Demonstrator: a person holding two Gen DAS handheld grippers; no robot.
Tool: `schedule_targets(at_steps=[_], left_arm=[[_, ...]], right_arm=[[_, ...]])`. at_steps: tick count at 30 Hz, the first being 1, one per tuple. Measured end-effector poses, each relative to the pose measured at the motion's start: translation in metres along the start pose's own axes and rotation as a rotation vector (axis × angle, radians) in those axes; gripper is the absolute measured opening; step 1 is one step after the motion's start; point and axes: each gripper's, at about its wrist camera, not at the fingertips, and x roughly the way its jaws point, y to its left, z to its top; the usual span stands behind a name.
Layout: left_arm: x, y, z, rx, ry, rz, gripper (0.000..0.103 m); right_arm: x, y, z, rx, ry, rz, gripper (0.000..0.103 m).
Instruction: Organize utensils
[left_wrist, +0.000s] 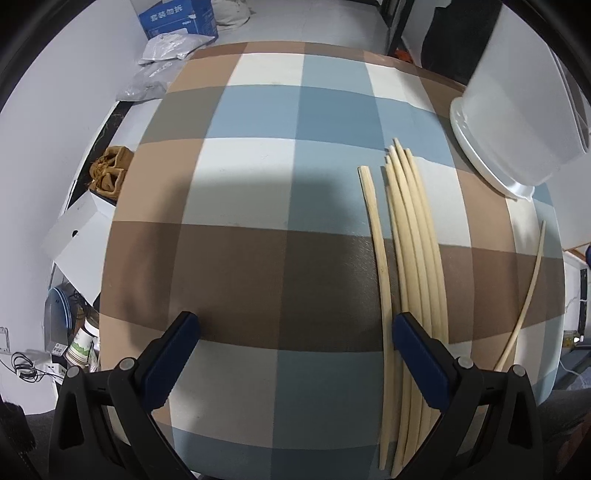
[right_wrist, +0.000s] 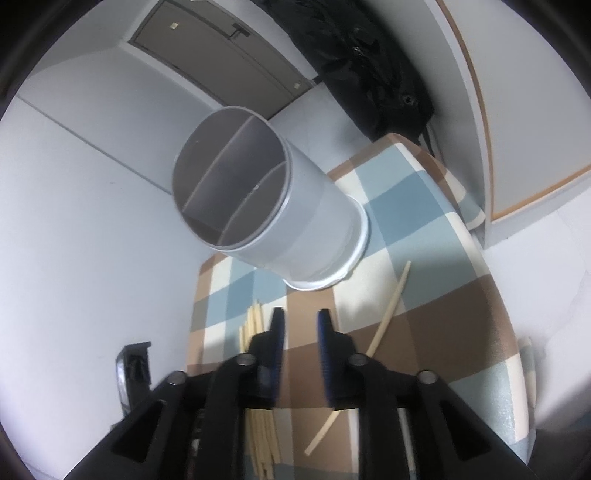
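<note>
The left tongs (left_wrist: 295, 328) hang spread wide over the checked worktop (left_wrist: 240, 258), gripping nothing. A bundle of pale chopsticks (left_wrist: 413, 258) lies on the cloth at their three o'clock, passing under the right-hand finger. One stray chopstick (left_wrist: 524, 295) rests further toward three o'clock, well apart. The right tongs (right_wrist: 300, 325) stand slightly parted with nothing between them. At their twelve o'clock the white divided holder (right_wrist: 258, 199) stands on the worktop, empty.
</note>
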Motion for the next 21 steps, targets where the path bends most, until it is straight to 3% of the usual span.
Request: schedule_targets(at_steps=[3,5,17,21], left_arm=[[-0.001,0.002,0.004,-0.005,-0.013,0.018,0.099],[0.0,0.0,0.009,0.008,-0.018,0.035,0.091],[0.013,-0.002,0.05,0.015,-0.064,0.045,0.089],[0.011,0.0,0.052,0.02,-0.072,0.018,0.067]], right_arm=[[0.0,-0.003,0.0,-0.001,-0.004,-0.034,0.03],[0.001,-0.003,0.0,-0.007,-0.002,-0.058,0.041],[0.005,-0.013,0.005,-0.023,0.005,-0.129,0.049],[0.008,-0.018,0.01,-0.052,0.005,-0.19,0.05]])
